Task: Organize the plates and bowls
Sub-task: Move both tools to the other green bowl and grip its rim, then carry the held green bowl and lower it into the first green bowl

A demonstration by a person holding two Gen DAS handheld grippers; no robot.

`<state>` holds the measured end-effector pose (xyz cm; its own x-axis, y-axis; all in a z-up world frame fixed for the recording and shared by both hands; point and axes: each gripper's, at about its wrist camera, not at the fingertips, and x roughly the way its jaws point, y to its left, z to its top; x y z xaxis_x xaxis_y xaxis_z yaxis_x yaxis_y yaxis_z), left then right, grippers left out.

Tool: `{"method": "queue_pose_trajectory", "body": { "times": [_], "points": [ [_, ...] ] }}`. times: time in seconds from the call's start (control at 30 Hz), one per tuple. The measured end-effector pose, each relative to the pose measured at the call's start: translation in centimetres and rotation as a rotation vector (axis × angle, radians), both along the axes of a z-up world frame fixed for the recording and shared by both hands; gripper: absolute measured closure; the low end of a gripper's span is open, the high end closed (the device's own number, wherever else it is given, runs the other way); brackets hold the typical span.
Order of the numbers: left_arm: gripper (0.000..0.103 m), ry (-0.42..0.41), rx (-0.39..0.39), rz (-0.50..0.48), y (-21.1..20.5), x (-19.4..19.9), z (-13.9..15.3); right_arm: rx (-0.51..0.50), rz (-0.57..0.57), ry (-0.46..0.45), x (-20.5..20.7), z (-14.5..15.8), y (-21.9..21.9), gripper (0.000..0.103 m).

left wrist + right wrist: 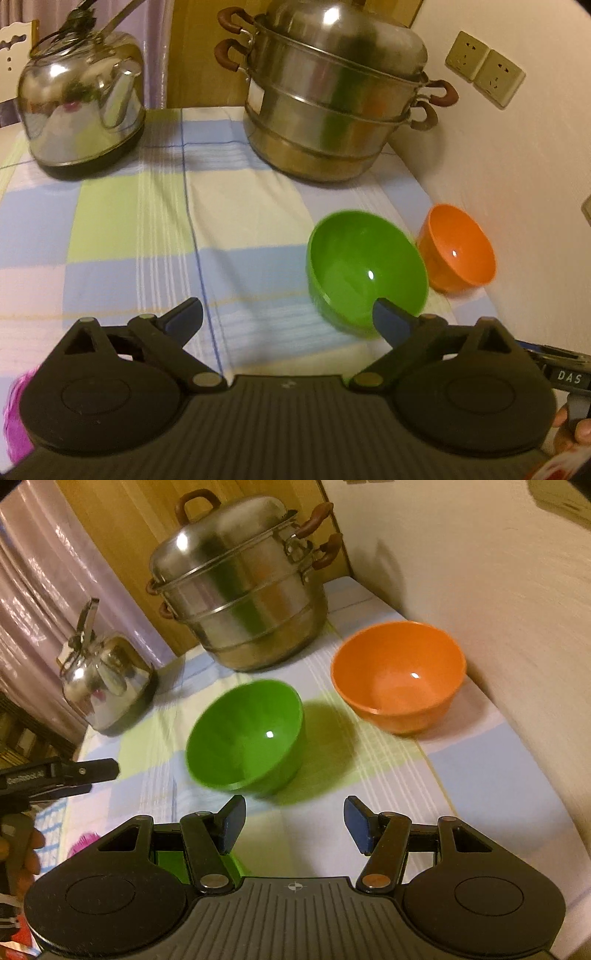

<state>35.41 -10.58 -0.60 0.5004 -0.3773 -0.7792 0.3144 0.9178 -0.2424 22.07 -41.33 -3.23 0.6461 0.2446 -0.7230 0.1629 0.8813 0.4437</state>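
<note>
Green plastic sits just past my left claw (pixel 288 314): the green bowl (pixel 365 273) stands free on the checked cloth (pixel 129 229), ahead and to the right of that claw, with my right-hand pad overlapping its near rim in the view, though I cannot tell whether it touches. My left jaws stand as wide as they go with nothing between them, so I judge the bowl has been set down and this step is a placing just finished. Beyond it and further right, against the wall, the orange bowl (pixel 458 251) stands upright, just beside the green one, apart by a thin gap as far as I can tell. My right claw (pixel 293 823) is half open and empty, its pads clear of everything; from it the green bowl lies straight ahead and slightly left, the orange bowl (pixel 399 683) ahead to the right. Both claws tilt steeply down toward the cloth. Next, I think, one bowl wants nesting in the other: that calls for a rim pinch, a lift clear of the neighbour's lip, and care near the steel steamer pot (pixel 243 602) behind.
</note>
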Motion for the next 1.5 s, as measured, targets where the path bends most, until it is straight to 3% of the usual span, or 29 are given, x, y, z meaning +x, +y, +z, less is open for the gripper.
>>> {"method": "queue_pose_trajectory", "body": {
  "times": [0.2, 0.57, 0.67, 0.8, 1.03, 1.27, 1.4, 1.5],
  "points": [
    [0.008, 0.012, 0.006, -0.022, -2.3, 3.5, -1.2, 0.048, -0.017, 0.007, 3.7, -0.8, -1.3, 0.044],
    [0.031, 0.140, -0.008, -0.023, -4.6, 8.0, -5.8, 0.119, -0.032, 0.070, 9.2, -3.6, -2.3, 0.045],
    [0.041, 0.153, -0.018, -0.038, -5.2, 8.4, -6.4, 0.128, -0.027, 0.086, 10.2, -4.3, -2.3, 0.055],
    [0.059, 0.169, -0.030, -0.054, -5.6, 8.8, -7.0, 0.127, -0.028, 0.102, 11.1, -5.2, -2.3, 0.060],
    [0.075, 0.180, -0.036, -0.076, -6.2, 9.1, -7.3, 0.131, -0.016, 0.117, 11.9, -6.0, -1.9, 0.073],
    [0.085, 0.176, -0.013, -0.092, -6.7, 9.3, -7.6, 0.094, -0.001, 0.131, 12.3, -6.5, -1.2, 0.088],
    [0.096, 0.165, 0.023, -0.097, -6.9, 9.2, -7.7, 0.062, 0.008, 0.132, 12.2, -6.5, -0.8, 0.090],
    [0.098, 0.164, 0.045, -0.102, -6.9, 9.1, -7.6, 0.033, 0.016, 0.134, 12.3, -6.3, -0.5, 0.091]
  ]
}}
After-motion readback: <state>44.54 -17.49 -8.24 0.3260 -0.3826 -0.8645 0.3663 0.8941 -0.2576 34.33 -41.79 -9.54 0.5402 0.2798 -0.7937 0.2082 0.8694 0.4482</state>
